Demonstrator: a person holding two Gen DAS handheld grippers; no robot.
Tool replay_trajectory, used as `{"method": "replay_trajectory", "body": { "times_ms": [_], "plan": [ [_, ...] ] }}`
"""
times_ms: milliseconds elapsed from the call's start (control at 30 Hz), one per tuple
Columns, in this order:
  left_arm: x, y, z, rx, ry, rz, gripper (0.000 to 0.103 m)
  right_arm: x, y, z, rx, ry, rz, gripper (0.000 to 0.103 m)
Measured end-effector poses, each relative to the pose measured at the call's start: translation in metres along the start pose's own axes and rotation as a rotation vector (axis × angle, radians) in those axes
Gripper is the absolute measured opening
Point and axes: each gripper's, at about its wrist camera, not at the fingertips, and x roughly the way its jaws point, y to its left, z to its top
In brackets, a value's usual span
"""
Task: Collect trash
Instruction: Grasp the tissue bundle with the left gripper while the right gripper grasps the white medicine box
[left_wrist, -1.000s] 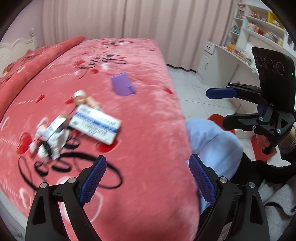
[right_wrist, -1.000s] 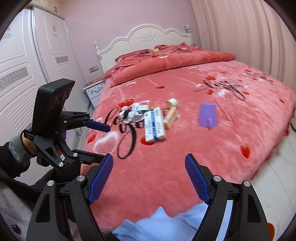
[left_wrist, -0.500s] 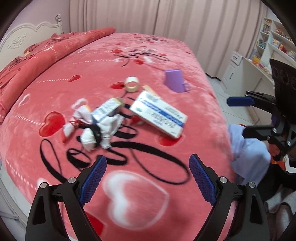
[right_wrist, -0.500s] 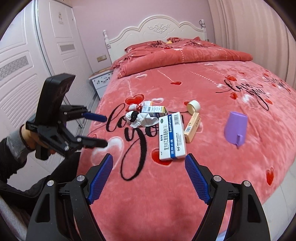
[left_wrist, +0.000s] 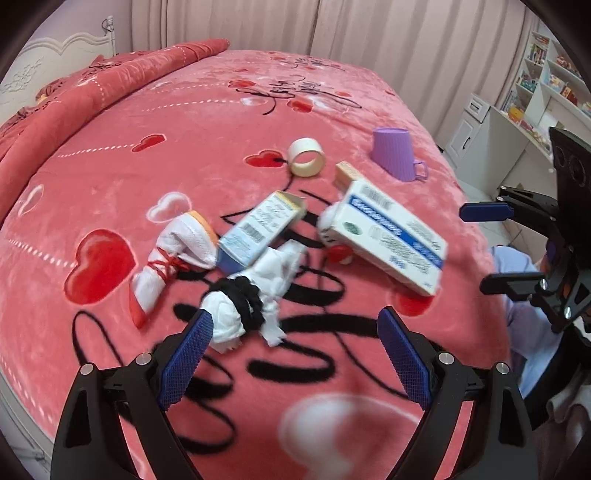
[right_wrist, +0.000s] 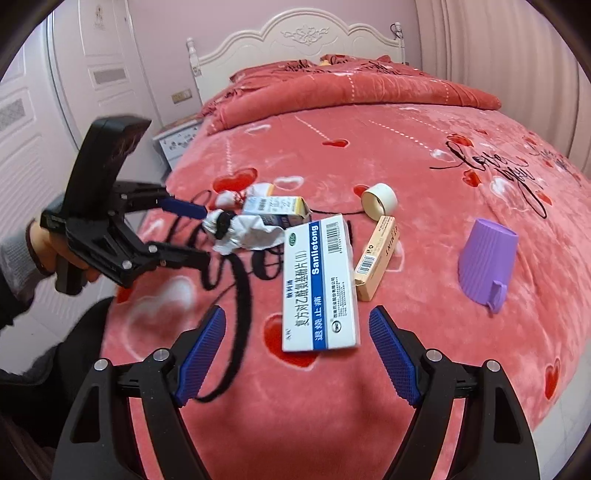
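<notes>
Left gripper (left_wrist: 291, 354) — jaws wide apart, empty, just short of the crumpled tissue wad (left_wrist: 255, 291) bound with a black band. Right gripper (right_wrist: 295, 350) — equally wide, empty, with the white-and-blue box (right_wrist: 319, 284) marked "Sanlletong" just ahead. Beside it lies a slim tan carton (right_wrist: 376, 258); beyond, a tape roll (right_wrist: 378, 201). A purple cup (right_wrist: 485, 264) rests well right on the red blanket (right_wrist: 424, 155).

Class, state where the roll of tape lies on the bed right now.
The roll of tape lies mid-bed in the right wrist view, just beyond the slim tan box, left of the tipped purple cup.
</notes>
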Motion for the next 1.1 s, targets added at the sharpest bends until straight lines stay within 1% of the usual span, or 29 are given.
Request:
{"method": "replay_trajectory", "body": {
  "times_ms": [167,367,500,533,567,600,633,667,700,733,800,867,967,1100],
  "plan": [
    [0.007,0.016,0.005,0.011,-0.008,-0.016,0.090,0.027,0.008,-0.001,-0.028,0.013,-0.089,0.079],
    [0.009,0.031,0.009,0.034,-0.014,-0.033,0.090,0.050,0.016,0.000,-0.050,0.030,-0.153,0.079],
    [0.023,0.037,0.007,0.052,0.022,-0.045,0.090,0.059,0.016,0.001,-0.066,0.050,-0.164,0.079],
    [0.025,0.037,0.007,0.044,0.024,-0.061,0.090,0.061,0.015,0.001,-0.068,0.055,-0.165,0.077],
    [0.026,0.037,0.005,0.039,0.018,-0.081,0.090,0.063,0.014,0.000,-0.069,0.062,-0.171,0.072],
    [0.027,0.036,0.004,0.039,0.016,-0.090,0.090,0.065,0.012,0.000,-0.068,0.068,-0.172,0.069],
    [0.030,0.034,0.004,0.043,0.019,-0.095,0.089,0.066,0.011,0.000,-0.064,0.073,-0.171,0.062],
    [0.031,0.033,0.003,0.045,0.020,-0.094,0.079,0.067,0.009,0.000,-0.059,0.075,-0.167,0.059],
    [0.033,0.033,0.003,0.046,0.028,-0.095,0.070,0.069,0.007,-0.001,-0.056,0.079,-0.160,0.059],
    [0.034,0.034,0.003,0.043,0.031,-0.096,0.068,0.069,0.007,-0.001,-0.058,0.080,-0.158,0.059],
    [0.035,0.038,0.003,0.025,0.034,-0.092,0.055,0.070,0.006,-0.002,-0.055,0.081,-0.151,0.058],
    [0.034,0.042,0.003,-0.002,0.036,-0.106,0.052,0.066,0.004,-0.003,-0.039,0.077,-0.136,0.058],
    [0.030,0.037,0.002,0.005,0.040,-0.099,0.050,0.060,0.001,-0.003,-0.007,0.068,-0.113,0.058],
    [0.018,0.028,-0.003,-0.011,0.039,-0.097,0.050,0.045,-0.001,-0.006,0.026,0.050,-0.079,0.058]
  ]
}}
